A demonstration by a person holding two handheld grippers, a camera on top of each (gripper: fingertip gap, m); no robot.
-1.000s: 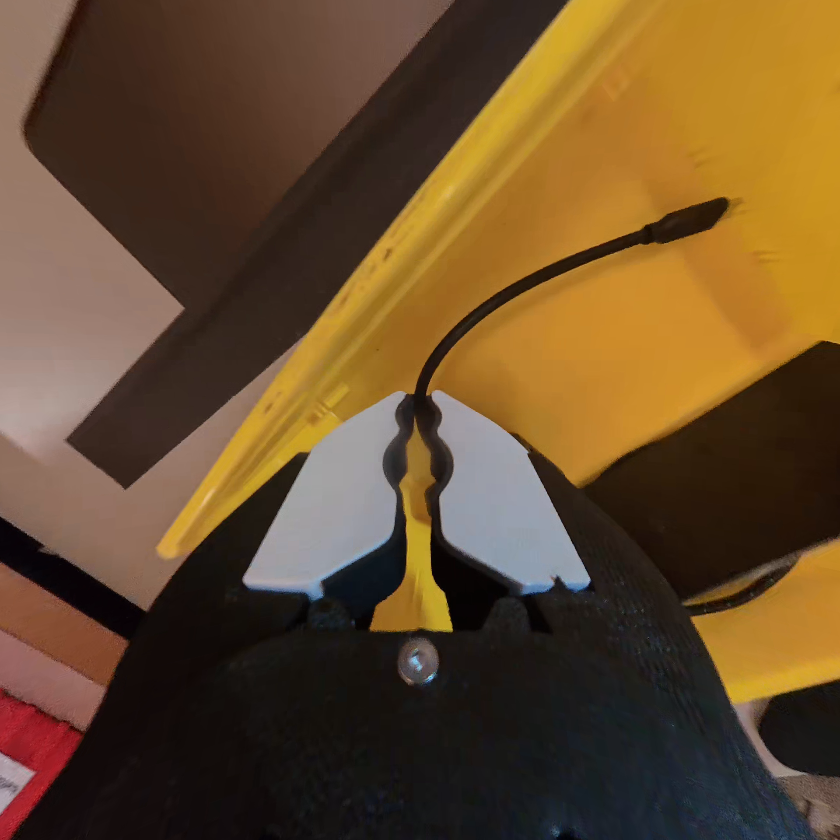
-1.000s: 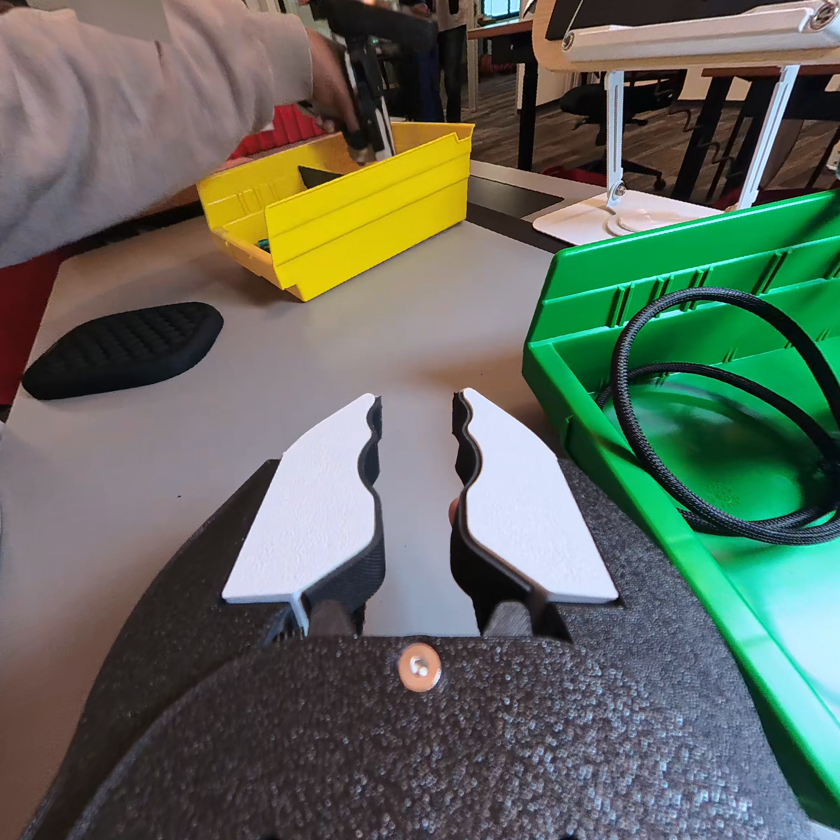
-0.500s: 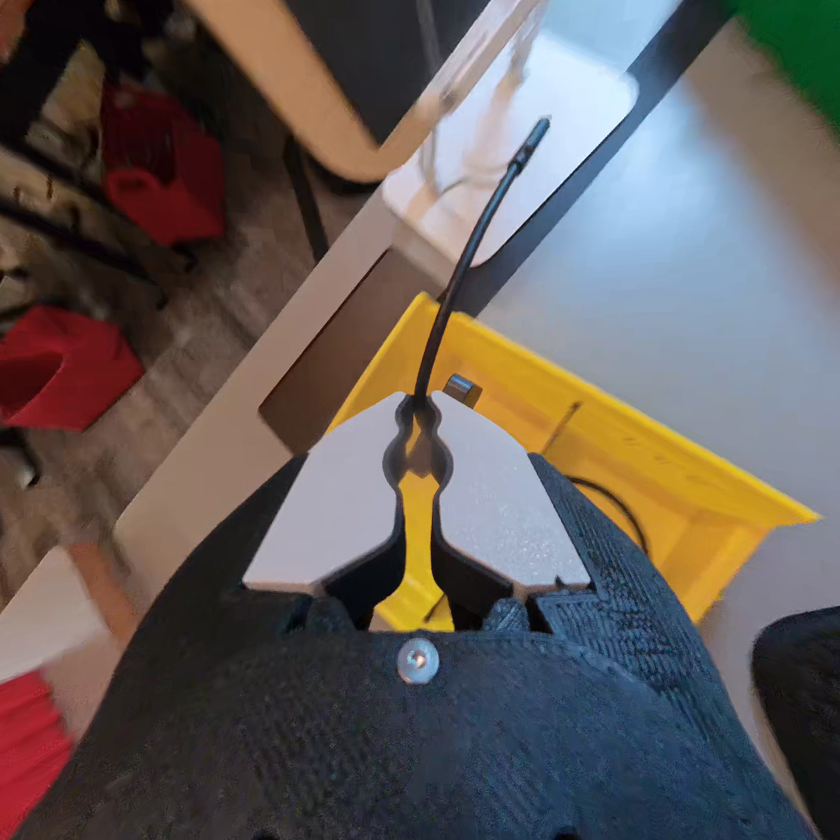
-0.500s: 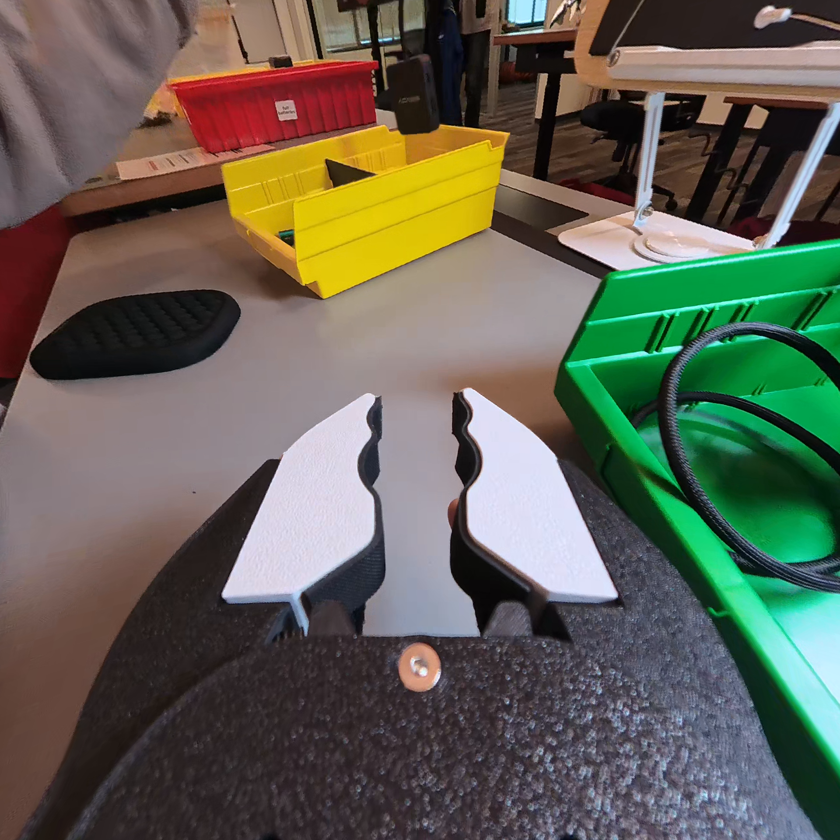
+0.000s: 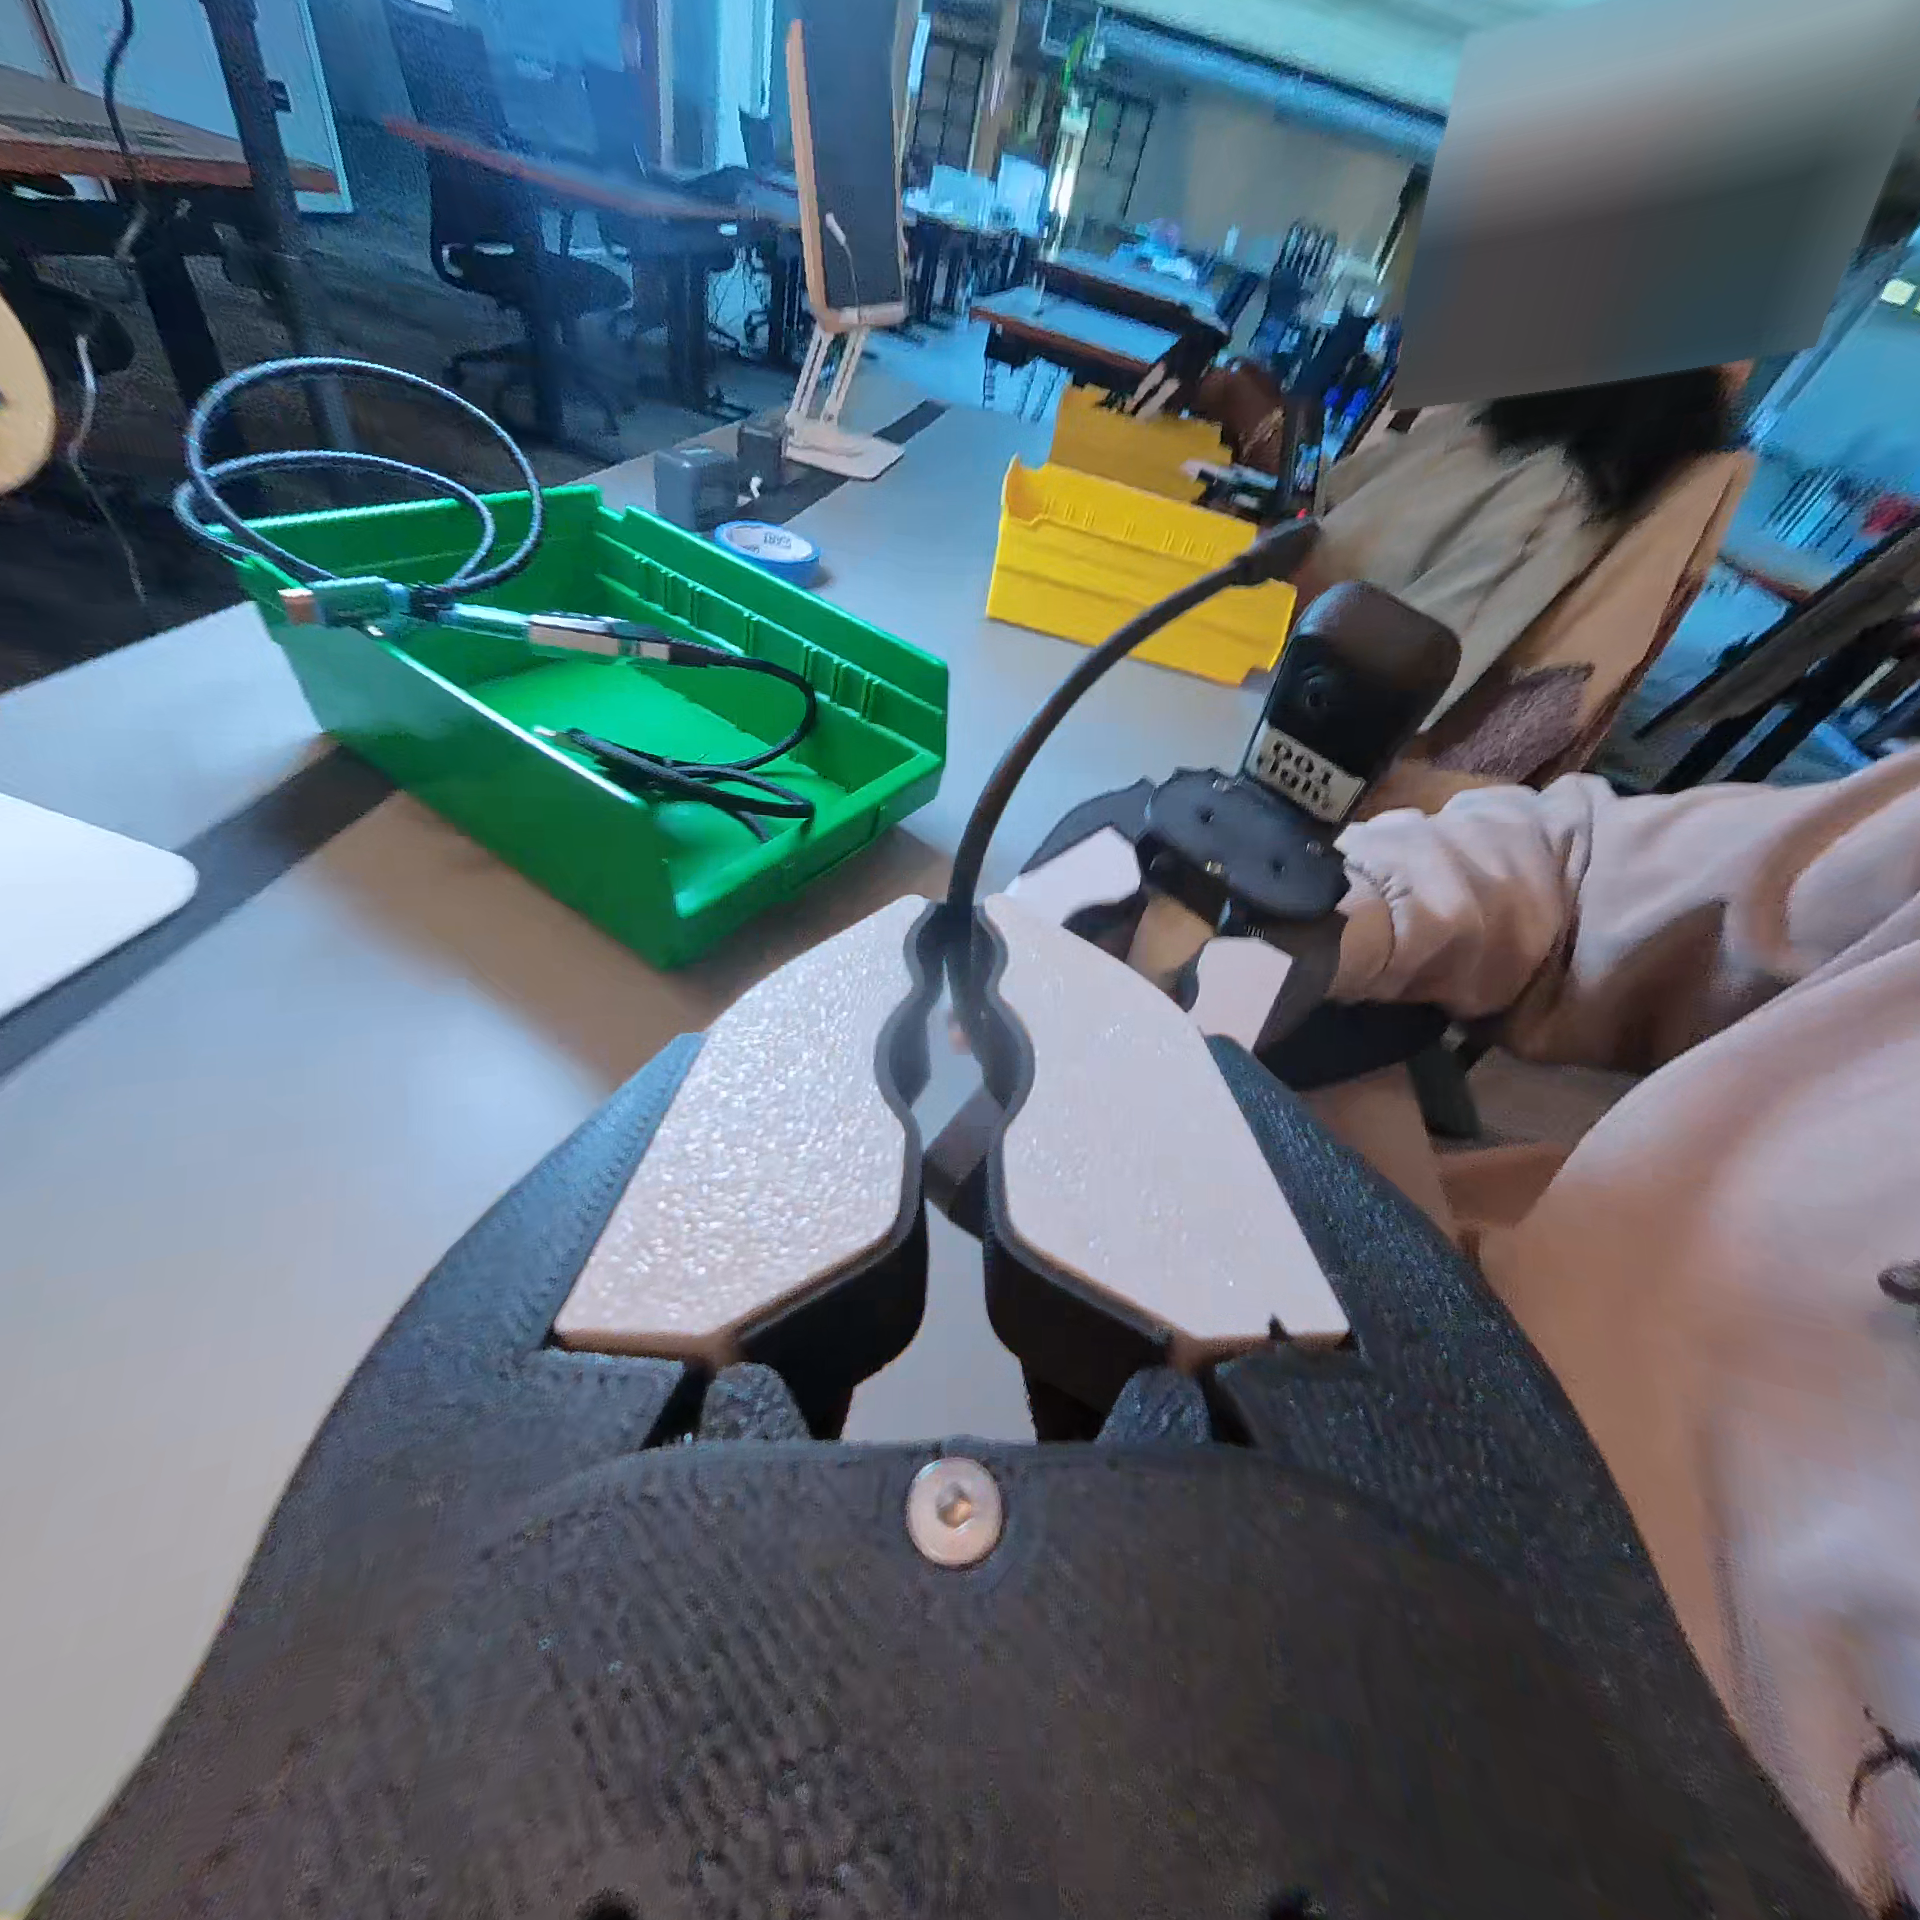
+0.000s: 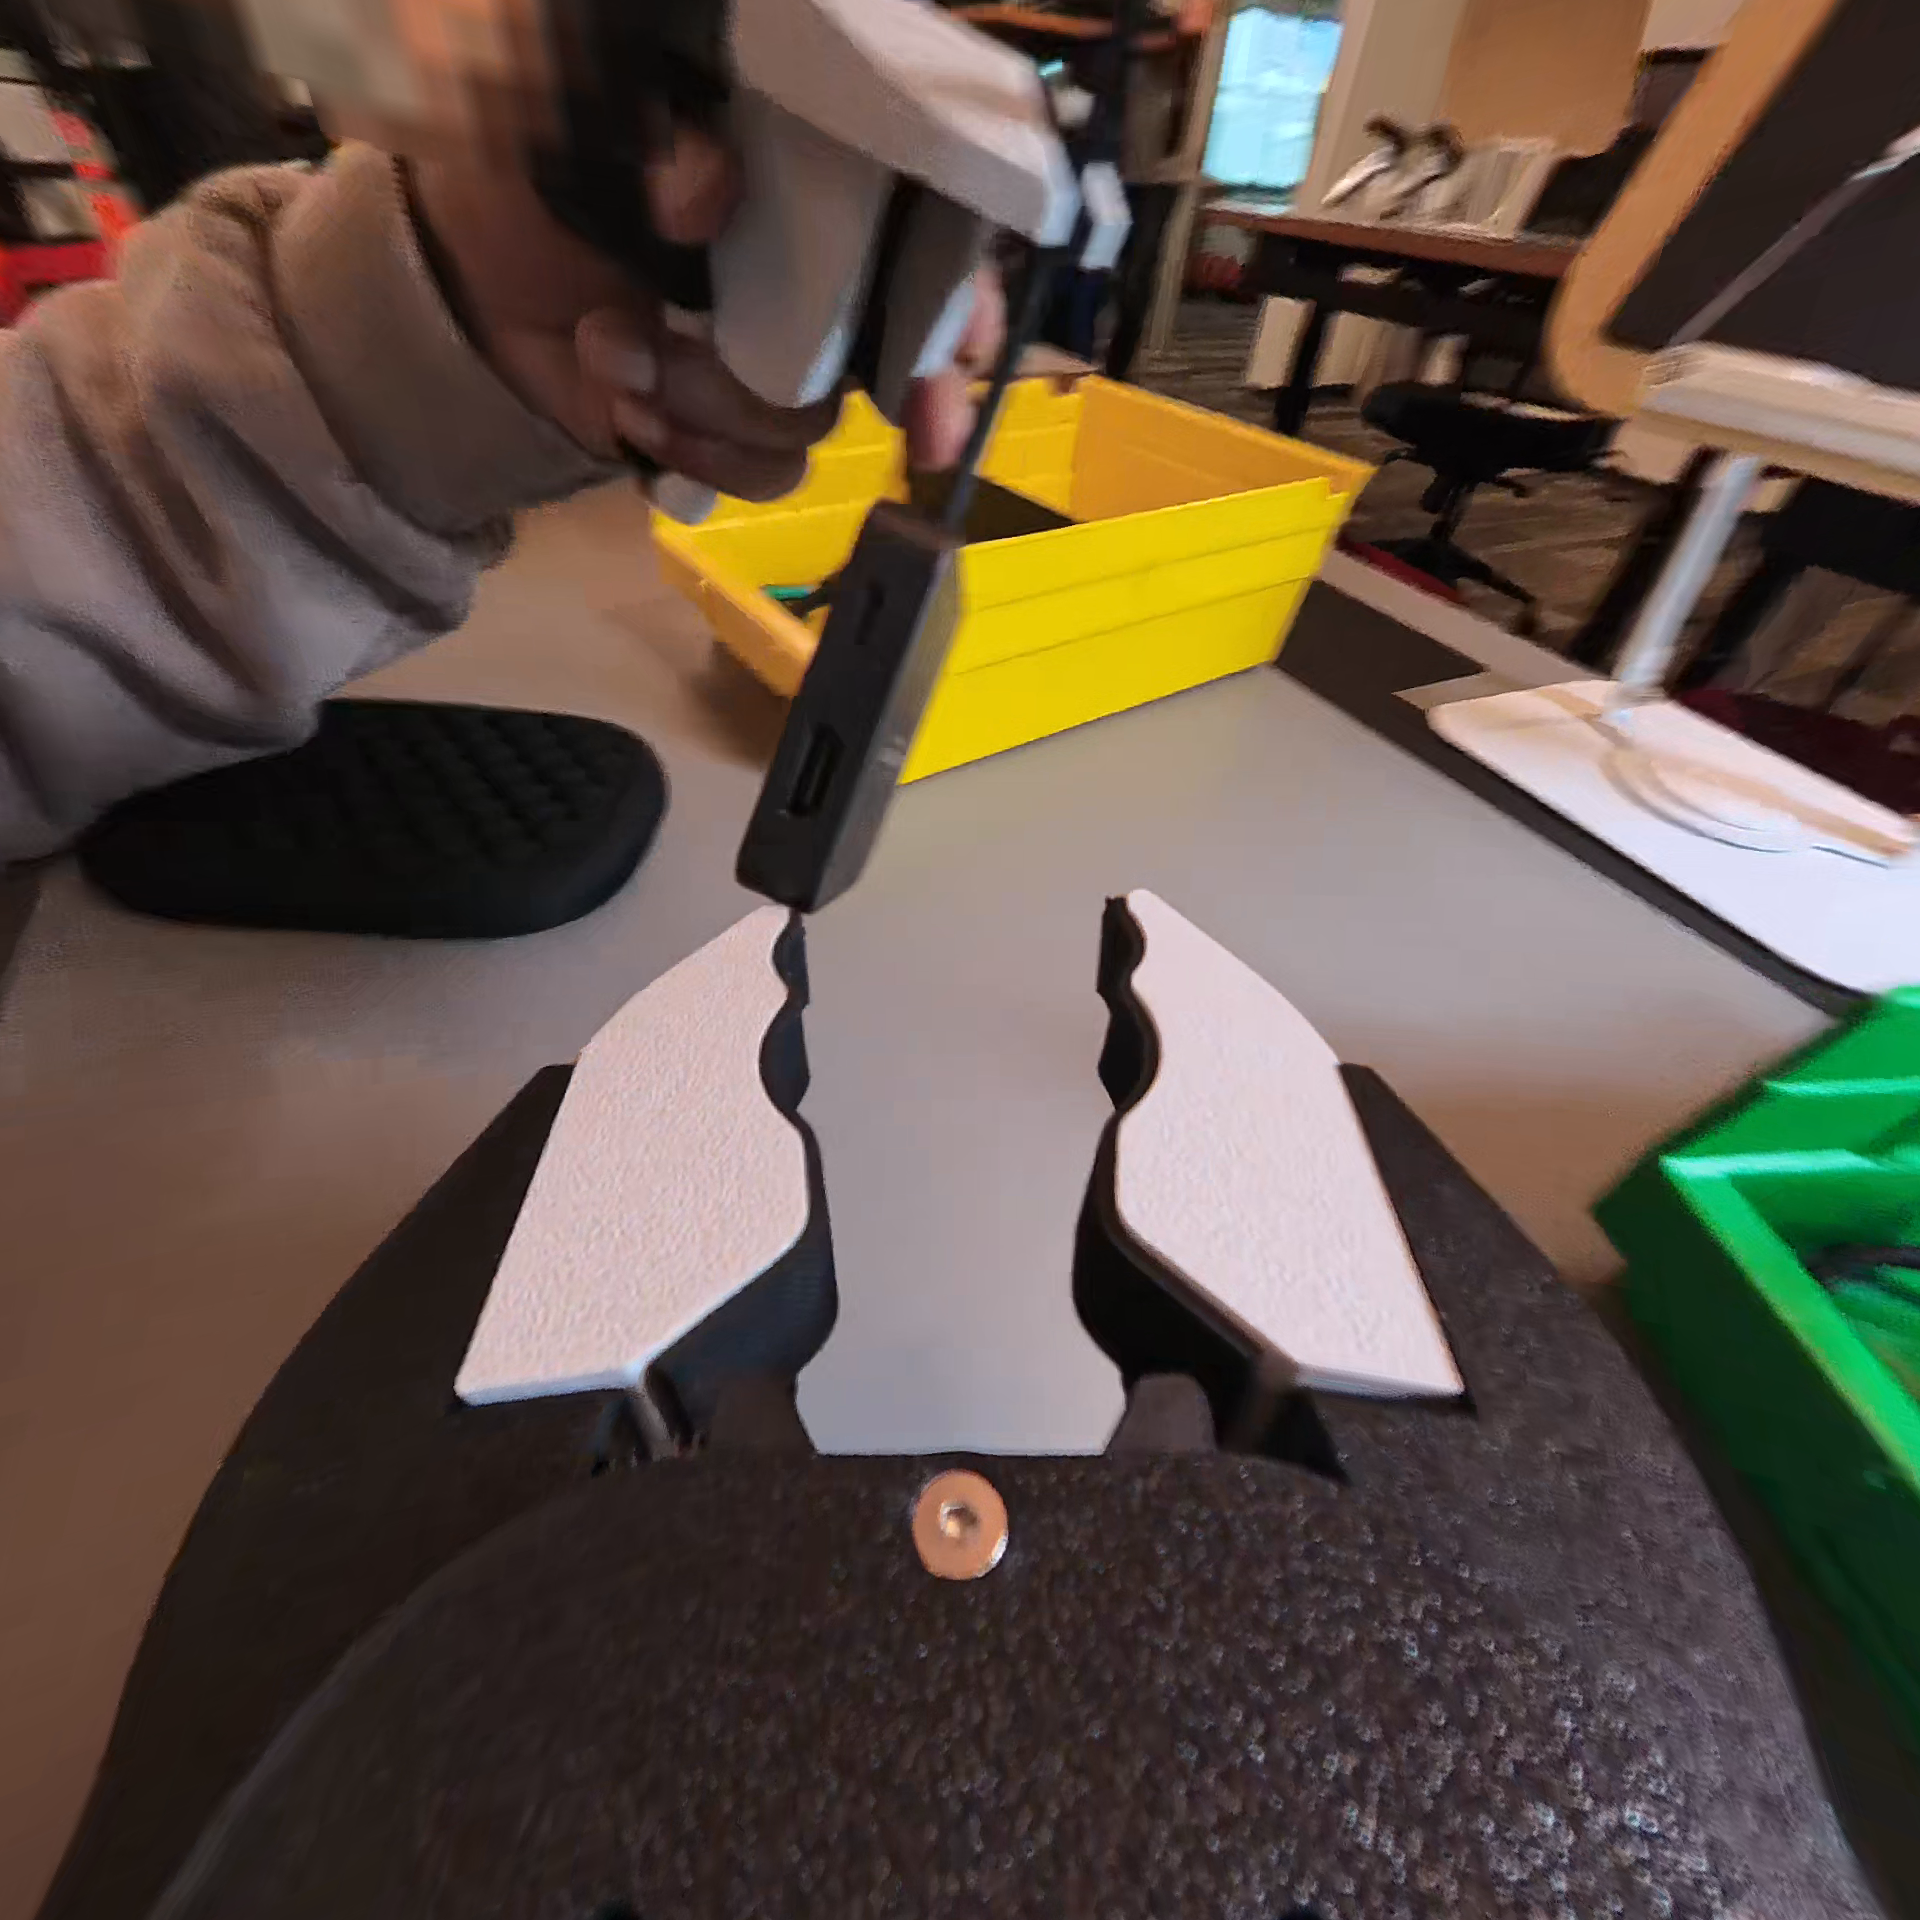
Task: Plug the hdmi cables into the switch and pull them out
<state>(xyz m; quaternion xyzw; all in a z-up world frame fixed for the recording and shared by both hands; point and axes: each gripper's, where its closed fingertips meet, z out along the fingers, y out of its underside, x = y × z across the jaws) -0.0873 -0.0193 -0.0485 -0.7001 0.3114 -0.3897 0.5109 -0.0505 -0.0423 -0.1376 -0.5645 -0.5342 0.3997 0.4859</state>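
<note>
Now my left claw [image 5: 961, 925] has swung away from the yellow bin and pinches the switch's thin black lead [image 5: 1049, 717], facing the green bin [image 5: 727, 894] of cables [image 5: 582, 634].

My right claw [image 6: 956, 914] waits wide and empty; the switch [image 6: 852, 717] dangles near its left finger [image 6: 644, 1174]. A swinging switch could slip past my grab.

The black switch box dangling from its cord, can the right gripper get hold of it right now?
Probably yes. The right gripper is open and empty, and the switch box hangs tilted just beyond its left fingertip, with nothing between them; the left gripper holds only the cord above.
</note>
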